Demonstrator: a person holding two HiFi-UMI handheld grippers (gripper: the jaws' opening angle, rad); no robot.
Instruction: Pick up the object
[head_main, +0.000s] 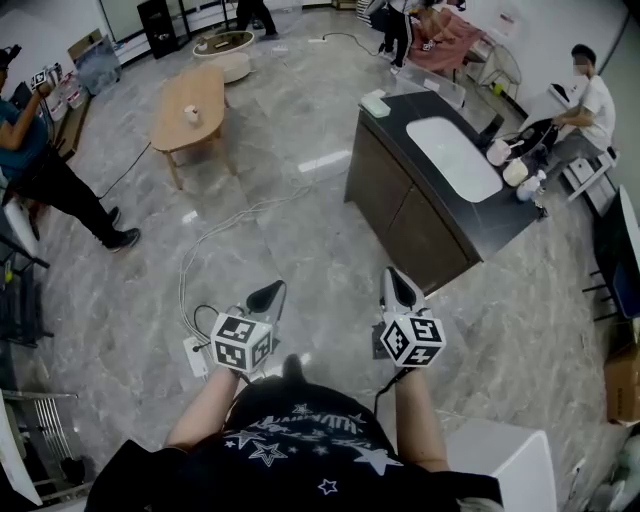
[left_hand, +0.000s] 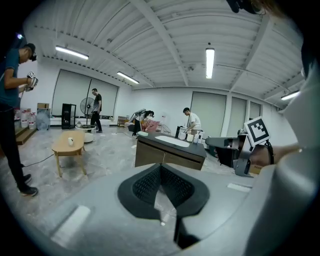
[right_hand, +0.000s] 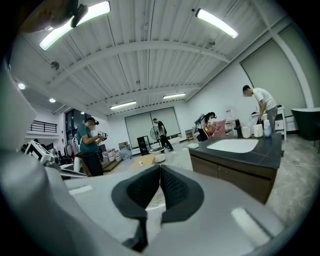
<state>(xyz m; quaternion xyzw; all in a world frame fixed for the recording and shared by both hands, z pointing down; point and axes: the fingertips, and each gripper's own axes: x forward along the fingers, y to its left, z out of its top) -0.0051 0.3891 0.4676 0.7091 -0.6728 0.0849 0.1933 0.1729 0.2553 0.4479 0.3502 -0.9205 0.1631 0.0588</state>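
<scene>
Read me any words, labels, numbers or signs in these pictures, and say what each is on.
No readable text in any view.
Left hand-held gripper and right hand-held gripper: cubes carry square marker patterns only, no letters.
Cardboard box by the wall: any print too small to read.

1. Ceiling light strips (left_hand: 209, 62) are lighting the room evenly from above. Both gripper views are reading bright, the head view a touch dimmer.
2. In the right gripper view the strips are clipping to pure white at the upper left and upper right.
3. The glossy floor (head_main: 315, 160) is throwing a pale glare patch at the upper centre of the head view. Shadows there are reading soft and faint.
4. Fisheye is bending straight lines hard toward the edges. The corners of both gripper views are vignetting to black.
5. The left gripper (left_hand: 160, 166) and right gripper (right_hand: 160, 167) are sitting too close to their lenses. Their grey bodies are blurring across the lower frame, while the background is rendering sharper.
</scene>
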